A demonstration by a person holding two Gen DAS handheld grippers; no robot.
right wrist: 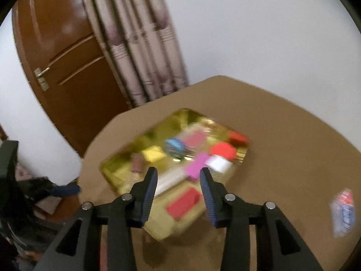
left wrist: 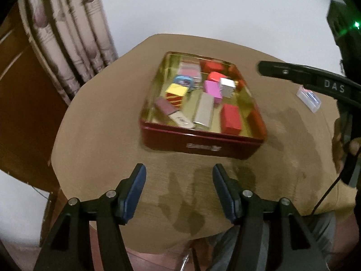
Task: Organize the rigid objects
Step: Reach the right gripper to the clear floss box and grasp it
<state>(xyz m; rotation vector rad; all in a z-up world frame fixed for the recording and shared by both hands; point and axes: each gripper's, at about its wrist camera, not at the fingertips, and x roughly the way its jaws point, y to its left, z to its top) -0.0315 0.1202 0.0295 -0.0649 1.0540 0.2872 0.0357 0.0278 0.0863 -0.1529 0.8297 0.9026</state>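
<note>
A red tin [left wrist: 203, 141] with a gold inside sits mid-table and holds several small blocks: red [left wrist: 230, 119], pink [left wrist: 212, 90], silver [left wrist: 227, 87], yellow striped [left wrist: 177, 93] and a grey bar [left wrist: 204, 110]. My left gripper [left wrist: 179, 169] is open and empty over the table, in front of the tin. My right gripper [right wrist: 178, 172] is open and empty above the tin's [right wrist: 112, 169] near side, over the pink block [right wrist: 195, 164] and red block [right wrist: 182, 202]; this view is blurred. The right gripper's arm [left wrist: 304, 76] shows at the right of the left wrist view.
A small clear plastic case [left wrist: 308, 98] lies on the tan table [left wrist: 101, 135] right of the tin, also in the right wrist view [right wrist: 343, 212]. A curtain [right wrist: 135, 45] and brown door [right wrist: 67, 67] stand behind. The left gripper [right wrist: 65, 189] shows at left.
</note>
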